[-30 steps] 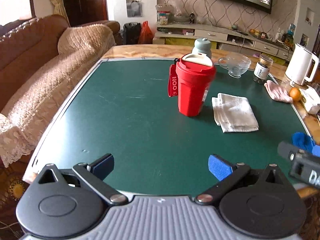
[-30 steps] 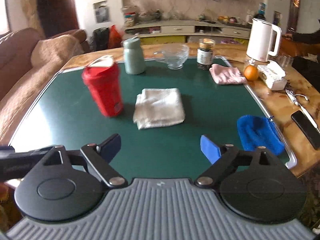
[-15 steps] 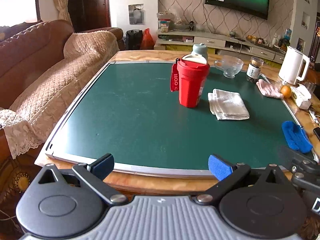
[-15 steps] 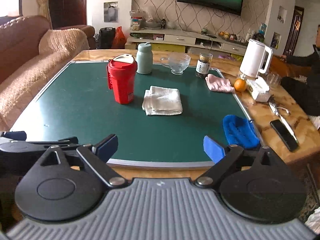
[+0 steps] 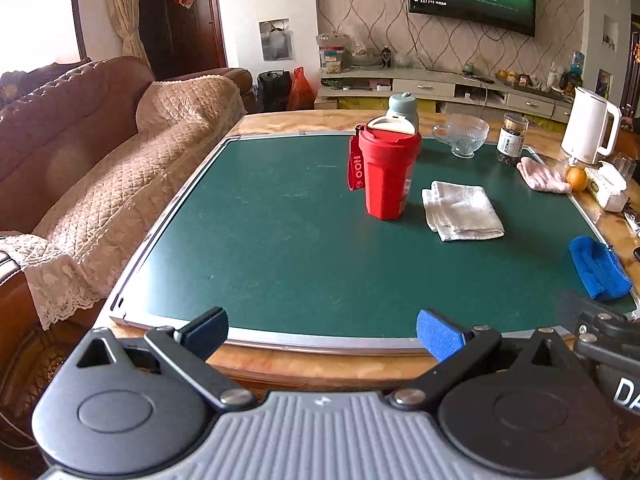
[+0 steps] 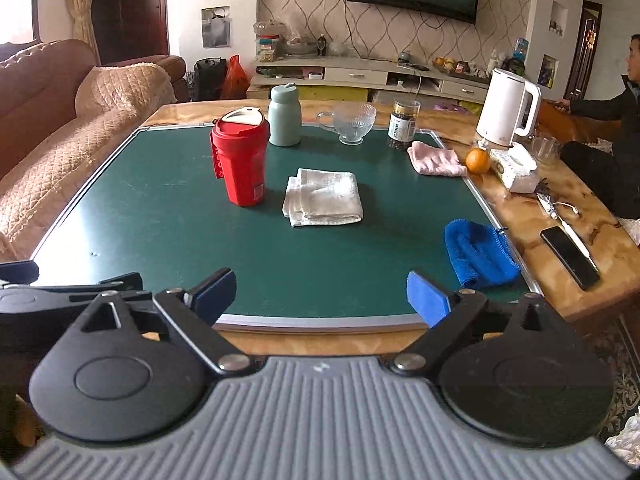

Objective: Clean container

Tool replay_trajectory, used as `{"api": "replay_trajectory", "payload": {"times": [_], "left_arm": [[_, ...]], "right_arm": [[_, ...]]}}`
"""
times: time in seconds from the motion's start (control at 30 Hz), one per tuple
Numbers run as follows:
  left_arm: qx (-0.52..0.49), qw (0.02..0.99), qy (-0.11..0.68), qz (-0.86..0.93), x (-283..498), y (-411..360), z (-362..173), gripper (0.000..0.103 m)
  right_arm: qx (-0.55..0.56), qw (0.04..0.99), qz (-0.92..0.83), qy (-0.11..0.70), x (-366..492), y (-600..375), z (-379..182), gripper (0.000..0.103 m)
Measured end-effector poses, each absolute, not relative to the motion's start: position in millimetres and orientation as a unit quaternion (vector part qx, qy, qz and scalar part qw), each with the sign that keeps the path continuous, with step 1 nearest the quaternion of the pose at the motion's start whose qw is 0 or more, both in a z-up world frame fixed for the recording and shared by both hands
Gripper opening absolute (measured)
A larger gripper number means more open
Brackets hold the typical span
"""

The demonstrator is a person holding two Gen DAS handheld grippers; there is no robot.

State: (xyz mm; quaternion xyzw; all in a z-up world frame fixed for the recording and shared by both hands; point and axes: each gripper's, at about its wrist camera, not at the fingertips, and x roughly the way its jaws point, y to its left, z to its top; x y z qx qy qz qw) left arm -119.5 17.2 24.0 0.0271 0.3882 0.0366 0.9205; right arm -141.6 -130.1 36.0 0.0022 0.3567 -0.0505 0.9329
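A red lidded tumbler [image 5: 387, 176] [image 6: 241, 160] with a white flip cap stands upright on the green mat [image 5: 280, 240] [image 6: 160, 208]. A folded white cloth [image 5: 462, 210] [image 6: 324, 197] lies just right of it. My left gripper [image 5: 322, 330] hangs open over the table's near edge, far short of the tumbler, nothing between its fingers. My right gripper [image 6: 321, 293] is likewise open and empty at the near edge. The left gripper's body [image 6: 48, 300] shows at the left of the right wrist view.
Behind the tumbler stand a pale green bottle [image 6: 284, 117], a glass bowl [image 6: 354, 122], a jar [image 6: 404, 125] and a white kettle [image 6: 508, 110]. A blue cloth [image 6: 478, 254], pink cloth [image 6: 434, 160], orange [image 6: 477, 161] and phone [image 6: 570, 252] lie right. A sofa [image 5: 100, 168] flanks the left; a person [image 6: 616, 120] sits right.
Both grippers have drawn back from over the mat to the table's near edge, so the tumbler and cloth look farther away. Both stayed open; nothing on the table moved.
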Motion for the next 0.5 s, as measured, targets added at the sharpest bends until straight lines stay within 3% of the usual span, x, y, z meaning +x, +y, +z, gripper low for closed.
{"api": "replay_trajectory", "payload": {"times": [0.5], "left_arm": [[0.037,0.912,0.406,0.037,-104,22,9,0.103]], "right_arm": [[0.006,0.928,-0.043,0.369,-123,-132,26,0.099]]}}
